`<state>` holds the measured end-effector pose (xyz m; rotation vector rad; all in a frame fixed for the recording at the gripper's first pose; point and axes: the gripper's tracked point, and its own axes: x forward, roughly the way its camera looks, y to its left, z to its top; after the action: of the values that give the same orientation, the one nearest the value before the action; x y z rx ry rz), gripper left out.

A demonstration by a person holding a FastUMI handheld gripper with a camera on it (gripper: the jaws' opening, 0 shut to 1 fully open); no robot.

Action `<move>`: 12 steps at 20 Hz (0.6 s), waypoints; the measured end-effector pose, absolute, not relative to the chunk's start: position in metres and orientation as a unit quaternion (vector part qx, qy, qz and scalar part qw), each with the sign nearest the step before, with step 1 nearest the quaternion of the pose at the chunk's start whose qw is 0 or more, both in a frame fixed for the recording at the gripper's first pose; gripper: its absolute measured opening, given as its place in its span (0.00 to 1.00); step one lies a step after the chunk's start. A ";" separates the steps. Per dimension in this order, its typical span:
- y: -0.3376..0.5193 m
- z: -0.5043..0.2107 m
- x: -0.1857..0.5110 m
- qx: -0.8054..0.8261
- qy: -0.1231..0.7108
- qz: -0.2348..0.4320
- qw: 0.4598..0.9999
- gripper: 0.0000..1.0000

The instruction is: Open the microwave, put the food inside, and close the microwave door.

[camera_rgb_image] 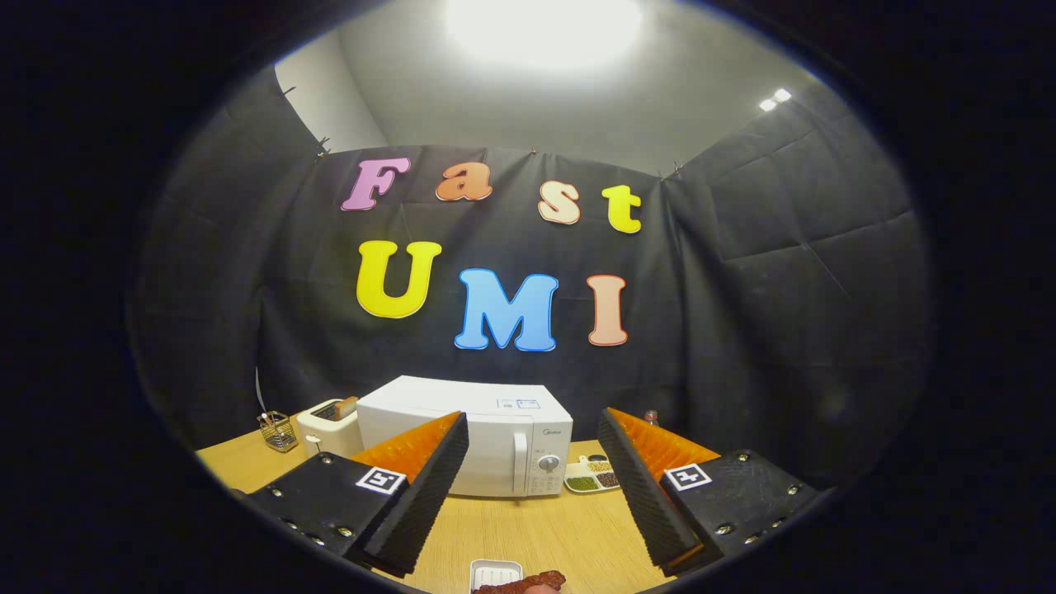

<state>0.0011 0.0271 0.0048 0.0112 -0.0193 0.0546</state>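
- Wooden bench (pixel 528 528) fills the lower centre of the frame, and the tongs (pixel 532 483) hang above it with their fingers spread wide and nothing between them.
- At the very bottom of the frame, nearer than the fingertips and slightly right of centre, lies the food (pixel 521 583), a dark reddish strip, just beside a small white tray (pixel 495 571). Whether it touches the tray is hard to tell.
- Further up, in the gap between the two fingers, stands the white microwave (pixel 474 433) with its door shut; its handle (pixel 520 464) and dial (pixel 548 464) face the tongs, well beyond the tips.
- Just right of the microwave sits a divided dish (pixel 592 478) of small foods; to its left, a white toaster (pixel 328 427) and a wire basket (pixel 278 432), in the lower left.
- Judged from this, the task is at its start: the opening step is in hand and not yet done.
- Next move calls for carrying the open tongs forward to the handle, closing on it, and swinging the door out before coming back for the food.
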 end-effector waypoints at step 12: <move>0.022 0.002 0.025 0.017 -0.008 0.031 0.999 0.98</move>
<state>0.0251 0.0216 0.0025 0.0349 -0.0153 0.0613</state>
